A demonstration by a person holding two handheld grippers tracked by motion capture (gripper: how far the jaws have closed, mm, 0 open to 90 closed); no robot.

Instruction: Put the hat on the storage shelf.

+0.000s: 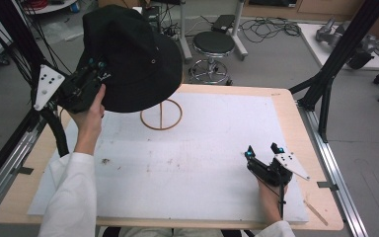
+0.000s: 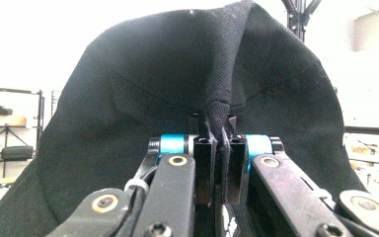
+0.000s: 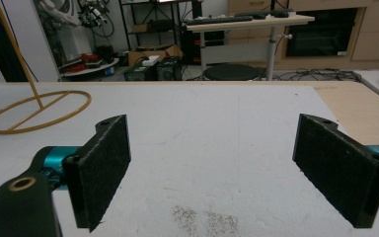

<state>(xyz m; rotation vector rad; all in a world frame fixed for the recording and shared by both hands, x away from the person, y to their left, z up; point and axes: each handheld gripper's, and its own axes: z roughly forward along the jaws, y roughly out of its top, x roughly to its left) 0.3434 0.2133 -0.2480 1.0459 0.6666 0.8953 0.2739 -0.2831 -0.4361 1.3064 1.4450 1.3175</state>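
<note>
Cluttered lab floor with cables and a black stool (image 1: 213, 44); wooden table (image 1: 296, 123) under a white mat (image 1: 202, 163); black hat (image 1: 128, 59) aloft, pinched by left gripper (image 1: 96, 74); wooden ring stand (image 1: 161, 115); right gripper (image 1: 263, 150) gaping, resting on mat.

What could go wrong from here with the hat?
The left gripper pinches only a thin fold of the hat's brim, so the hat may slip out. The hat hangs over the stand and hides its pole, so lowering could miss or tip it. The right gripper rests open, far off, unable to steady anything.
</note>
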